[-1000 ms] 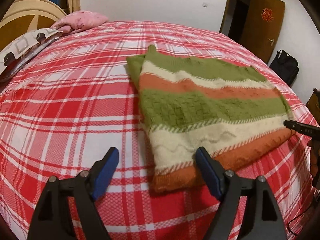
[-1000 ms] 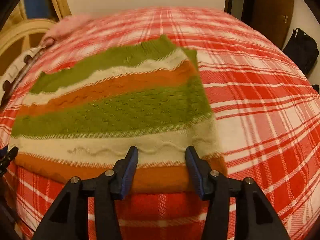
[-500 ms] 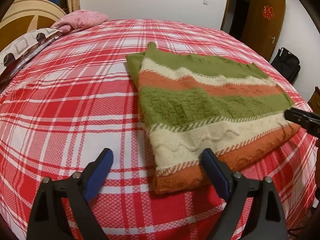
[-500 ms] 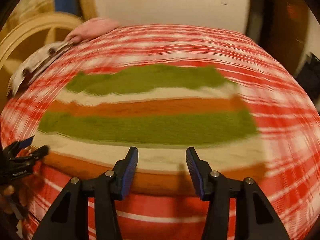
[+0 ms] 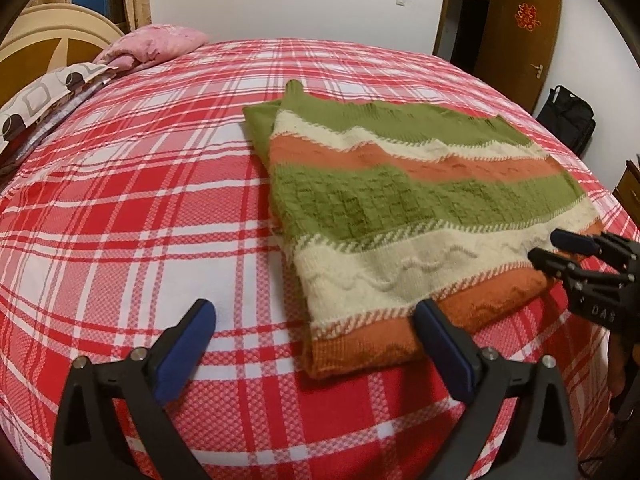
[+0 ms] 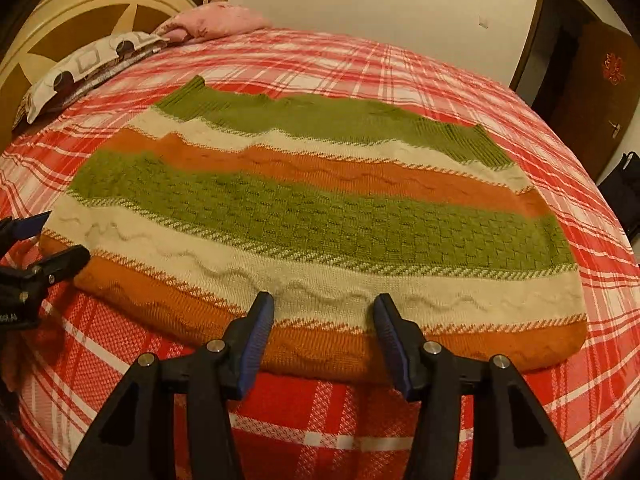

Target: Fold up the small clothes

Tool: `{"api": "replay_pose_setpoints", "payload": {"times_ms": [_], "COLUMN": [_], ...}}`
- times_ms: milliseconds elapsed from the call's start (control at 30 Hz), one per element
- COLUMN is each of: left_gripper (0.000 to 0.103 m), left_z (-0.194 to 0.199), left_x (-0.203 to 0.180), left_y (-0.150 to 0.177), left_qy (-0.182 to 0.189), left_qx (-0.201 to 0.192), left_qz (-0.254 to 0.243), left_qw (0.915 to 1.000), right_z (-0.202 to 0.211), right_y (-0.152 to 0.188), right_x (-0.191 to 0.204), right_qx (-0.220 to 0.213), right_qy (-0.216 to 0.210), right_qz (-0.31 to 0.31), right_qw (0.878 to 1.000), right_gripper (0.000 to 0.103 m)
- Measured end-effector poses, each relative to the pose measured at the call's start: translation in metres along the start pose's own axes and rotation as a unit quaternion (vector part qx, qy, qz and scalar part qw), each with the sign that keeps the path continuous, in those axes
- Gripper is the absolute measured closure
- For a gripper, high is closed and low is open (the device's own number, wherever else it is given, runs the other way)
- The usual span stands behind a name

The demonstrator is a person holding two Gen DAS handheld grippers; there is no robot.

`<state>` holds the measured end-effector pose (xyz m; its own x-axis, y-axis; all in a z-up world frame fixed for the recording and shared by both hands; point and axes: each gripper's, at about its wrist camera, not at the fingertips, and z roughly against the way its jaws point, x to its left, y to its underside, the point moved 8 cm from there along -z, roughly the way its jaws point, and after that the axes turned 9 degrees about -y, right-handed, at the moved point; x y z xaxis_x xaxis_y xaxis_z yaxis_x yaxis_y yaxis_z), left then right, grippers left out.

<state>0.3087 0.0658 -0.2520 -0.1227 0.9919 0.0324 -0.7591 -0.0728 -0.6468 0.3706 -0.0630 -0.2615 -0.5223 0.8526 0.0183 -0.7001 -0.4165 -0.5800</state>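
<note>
A knitted sweater (image 5: 400, 200) striped green, cream and orange lies flat on the red plaid bed (image 5: 120, 200). My left gripper (image 5: 316, 320) hangs over the sweater's near left corner. Its jaws are opening wide, and the orange hem corner shows between them untouched by the blue pads. In the right wrist view my right gripper (image 6: 322, 316) stands half open above the middle of the orange hem of the sweater (image 6: 320, 216), holding nothing. Each gripper shows in the other's view: the right gripper (image 5: 550, 248) at the sweater's right end, the left gripper (image 6: 44, 242) at its left end.
A pink pillow (image 5: 156, 46) and a patterned pillow (image 5: 44, 92) lie at the head of the bed by a wooden headboard (image 5: 52, 44). A brown door (image 5: 516, 36) and a black bag (image 5: 568, 120) stand beyond the far right side.
The left gripper's jaws have spread wider while it stayed over the same corner. The right gripper has slid left along the hem, from the sweater's right corner to its middle.
</note>
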Motion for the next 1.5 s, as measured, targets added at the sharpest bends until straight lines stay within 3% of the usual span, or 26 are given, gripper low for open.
{"api": "replay_pose_setpoints", "payload": {"times_ms": [167, 333, 467, 633, 800, 1000, 1100, 1200, 1233, 1300, 1400, 1500], "left_gripper": [0.001, 0.001, 0.001, 0.001, 0.001, 0.001, 0.001, 0.001, 0.001, 0.001, 0.001, 0.001], "left_z": [0.016, 0.028, 0.028, 0.022, 0.023, 0.017, 0.015, 0.014, 0.013, 0.011, 0.004, -0.008], "left_x": [0.005, 0.035, 0.062, 0.087, 0.104, 0.121, 0.125, 0.125, 0.123, 0.120, 0.108, 0.093], "left_y": [0.010, 0.022, 0.022, 0.017, 0.013, 0.014, 0.013, 0.009, 0.006, 0.001, -0.013, -0.034], "left_qy": [0.018, 0.017, 0.004, -0.001, 0.010, 0.023, 0.032, 0.039, 0.047, 0.061, 0.098, 0.133], "left_qx": [-0.007, -0.014, -0.013, -0.006, -0.007, -0.001, -0.001, -0.003, -0.005, -0.007, -0.001, 0.006], "left_qz": [0.002, 0.020, 0.051, 0.093, 0.122, 0.148, 0.158, 0.155, 0.154, 0.152, 0.149, 0.147], "left_qw": [0.9998, 0.9996, 0.9986, 0.9956, 0.9925, 0.9887, 0.9870, 0.9871, 0.9869, 0.9865, 0.9840, 0.9800], "right_z": [0.006, 0.023, 0.038, 0.039, 0.020, -0.002, -0.007, -0.014, -0.013, -0.011, -0.010, -0.009], "right_y": [0.005, 0.006, -0.003, -0.011, -0.011, -0.015, -0.023, -0.026, -0.026, -0.022, -0.018, -0.020], "right_x": [0.002, 0.016, 0.058, 0.133, 0.182, 0.211, 0.212, 0.211, 0.210, 0.209, 0.211, 0.204], "right_qx": [0.002, -0.013, -0.040, -0.062, -0.065, -0.075, -0.094, -0.101, -0.102, -0.091, -0.097, -0.097], "right_qy": [0.005, -0.008, -0.043, -0.077, -0.050, 0.003, 0.032, 0.028, 0.023, -0.005, -0.003, -0.018], "right_qz": [0.014, 0.023, 0.070, 0.171, 0.259, 0.326, 0.334, 0.334, 0.328, 0.312, 0.315, 0.294], "right_qw": [1.000, 1.000, 0.996, 0.980, 0.962, 0.942, 0.937, 0.937, 0.939, 0.946, 0.944, 0.951], "right_gripper": [0.050, 0.050, 0.049, 0.047, 0.047, 0.047, 0.047, 0.047, 0.048, 0.076, 0.085, 0.086]}}
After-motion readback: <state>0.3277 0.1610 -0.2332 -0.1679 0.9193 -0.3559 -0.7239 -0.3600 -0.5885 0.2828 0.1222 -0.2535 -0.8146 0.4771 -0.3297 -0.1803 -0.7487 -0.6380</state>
